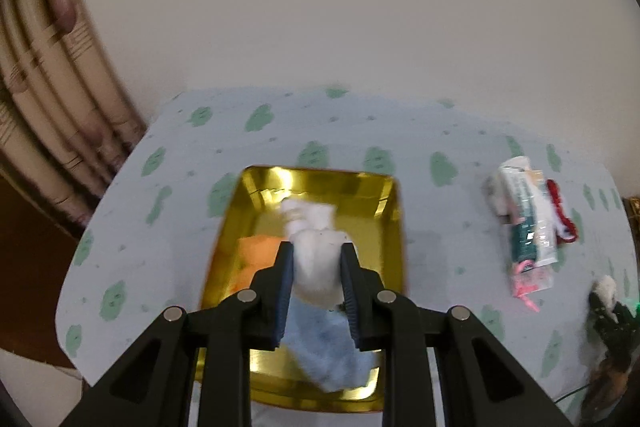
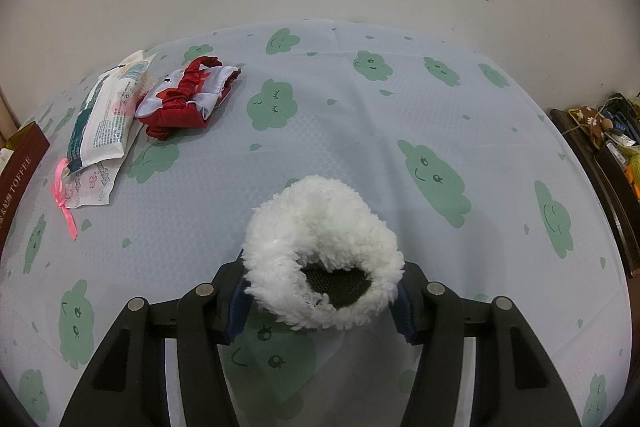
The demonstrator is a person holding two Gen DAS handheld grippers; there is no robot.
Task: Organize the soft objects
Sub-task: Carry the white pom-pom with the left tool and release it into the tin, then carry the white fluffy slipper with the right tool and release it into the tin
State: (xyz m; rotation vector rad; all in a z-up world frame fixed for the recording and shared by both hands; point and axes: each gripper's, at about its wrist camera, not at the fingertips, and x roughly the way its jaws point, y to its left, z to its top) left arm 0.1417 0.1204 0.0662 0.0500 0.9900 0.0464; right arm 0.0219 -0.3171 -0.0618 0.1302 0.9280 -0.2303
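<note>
Left wrist view: my left gripper (image 1: 316, 267) pinches a white soft bundle (image 1: 316, 247) above the gold tray (image 1: 384, 195); a loose pinch could drop it outside. Inside lie an orange cloth (image 1: 256, 251) and, blurred, perhaps a blue cloth (image 1: 328, 351). My right gripper (image 2: 320, 291) clasps the fluffy white piece (image 2: 316, 239) over the table.

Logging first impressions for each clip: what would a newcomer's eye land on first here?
The shiny gold tray mid-table, with the left gripper above it, jaws shut on a white soft item; orange and blue cloths lie inside. Next, the white fluffy slipper-like piece between the right gripper's jaws. Last, the wipes packet and red-and-white fabric piece at the far left in the right wrist view.
</note>
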